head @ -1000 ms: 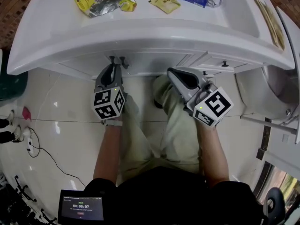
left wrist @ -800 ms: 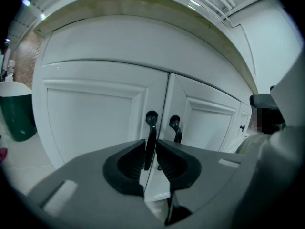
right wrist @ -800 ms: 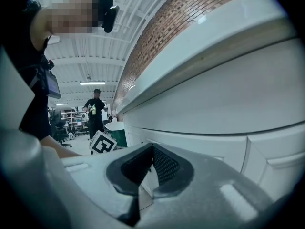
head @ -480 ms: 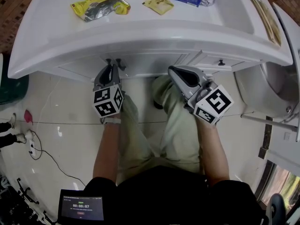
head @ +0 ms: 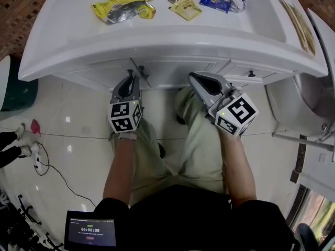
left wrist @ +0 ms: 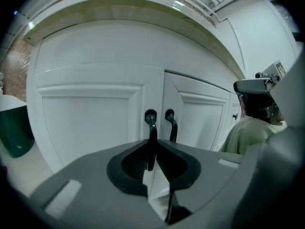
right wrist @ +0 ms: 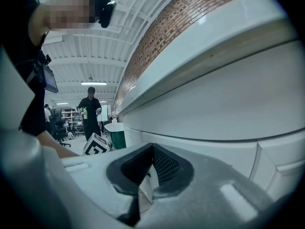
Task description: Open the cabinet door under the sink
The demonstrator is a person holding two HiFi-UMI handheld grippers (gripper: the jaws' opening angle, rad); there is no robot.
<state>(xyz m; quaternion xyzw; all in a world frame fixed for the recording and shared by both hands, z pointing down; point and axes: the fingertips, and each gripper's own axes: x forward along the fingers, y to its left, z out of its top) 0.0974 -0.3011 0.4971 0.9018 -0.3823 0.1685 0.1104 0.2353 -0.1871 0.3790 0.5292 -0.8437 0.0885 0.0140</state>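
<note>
Left tool (head: 131,77) outstretched, clamped on door handle (left wrist: 151,126), right tool (head: 195,78) alongside

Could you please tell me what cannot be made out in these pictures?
Head view: the white sink counter overhangs the white cabinet doors, so only a strip shows; print on the yellow foil packet is too small.
Left gripper view: the left claw, shut on the left black door handle, covers its lower end.
Right gripper view: the shut right claw points along the counter; both handles lie out of frame.
</note>
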